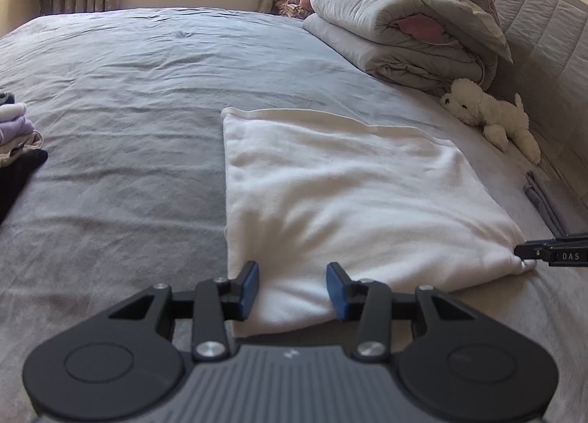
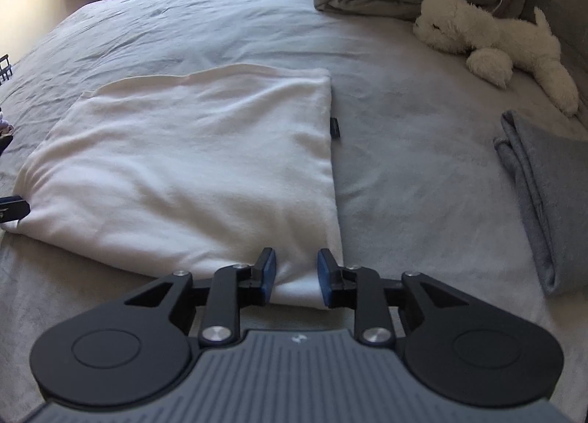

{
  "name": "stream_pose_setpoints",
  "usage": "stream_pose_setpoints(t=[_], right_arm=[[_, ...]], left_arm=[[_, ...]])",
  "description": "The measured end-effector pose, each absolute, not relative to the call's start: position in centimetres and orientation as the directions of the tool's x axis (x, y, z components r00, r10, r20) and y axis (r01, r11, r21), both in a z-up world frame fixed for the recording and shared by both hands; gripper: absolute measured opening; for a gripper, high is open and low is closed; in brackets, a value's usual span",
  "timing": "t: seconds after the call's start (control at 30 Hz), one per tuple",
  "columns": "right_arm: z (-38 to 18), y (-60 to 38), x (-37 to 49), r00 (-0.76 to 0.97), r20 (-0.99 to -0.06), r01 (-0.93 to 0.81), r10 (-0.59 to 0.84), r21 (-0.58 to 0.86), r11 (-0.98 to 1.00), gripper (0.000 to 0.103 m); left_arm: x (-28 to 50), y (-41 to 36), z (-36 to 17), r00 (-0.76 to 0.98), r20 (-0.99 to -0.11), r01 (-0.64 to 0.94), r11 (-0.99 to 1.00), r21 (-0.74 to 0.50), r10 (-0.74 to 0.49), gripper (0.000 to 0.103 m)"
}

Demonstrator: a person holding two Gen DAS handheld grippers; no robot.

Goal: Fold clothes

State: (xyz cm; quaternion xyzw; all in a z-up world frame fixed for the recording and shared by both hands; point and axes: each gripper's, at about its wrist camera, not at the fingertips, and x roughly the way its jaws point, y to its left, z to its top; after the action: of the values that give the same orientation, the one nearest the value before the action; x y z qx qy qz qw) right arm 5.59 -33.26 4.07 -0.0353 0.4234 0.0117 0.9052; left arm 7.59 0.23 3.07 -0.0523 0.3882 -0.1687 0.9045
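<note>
A white garment (image 1: 352,199) lies folded flat on the grey bed; it also shows in the right wrist view (image 2: 191,166). My left gripper (image 1: 293,289) is open, its blue pads either side of the garment's near left corner. My right gripper (image 2: 296,276) is open around the near right corner. The right gripper's tip shows in the left wrist view (image 1: 529,251) at that corner. A small dark tag (image 2: 334,128) sticks out at the garment's right edge.
A stack of folded clothes (image 1: 16,129) sits at the left. A folded grey garment (image 2: 544,195) lies at the right. A white plush dog (image 2: 492,33) and folded grey duvets (image 1: 404,26) lie by the headboard.
</note>
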Motion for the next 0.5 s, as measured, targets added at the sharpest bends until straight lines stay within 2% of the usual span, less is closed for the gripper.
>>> stream_pose_setpoints(t=[0.17,0.27,0.4,0.5], right_arm=[[4.5,-32.4,5.4,0.676,-0.735,-0.048,-0.043,-0.103,0.994,0.037],[4.8,-31.9,5.3,0.698,-0.713,-0.047,-0.058,-0.126,0.991,0.042],[5.5,-30.1,4.8,0.743,-0.669,-0.096,0.020,-0.077,0.992,0.043],[4.8,-28.1,4.8,0.740,-0.672,-0.156,0.046,-0.105,0.982,0.044]], left_arm=[[7.7,0.9,3.6,0.635,-0.686,0.221,0.934,-0.279,-0.355,0.041],[7.1,1.0,4.7,0.661,-0.660,0.212,0.932,-0.293,-0.358,0.048],[7.1,0.6,4.1,0.662,-0.662,0.216,0.936,-0.278,-0.350,0.048],[7.3,0.5,3.4,0.662,-0.670,0.211,0.941,-0.264,-0.337,0.048]])
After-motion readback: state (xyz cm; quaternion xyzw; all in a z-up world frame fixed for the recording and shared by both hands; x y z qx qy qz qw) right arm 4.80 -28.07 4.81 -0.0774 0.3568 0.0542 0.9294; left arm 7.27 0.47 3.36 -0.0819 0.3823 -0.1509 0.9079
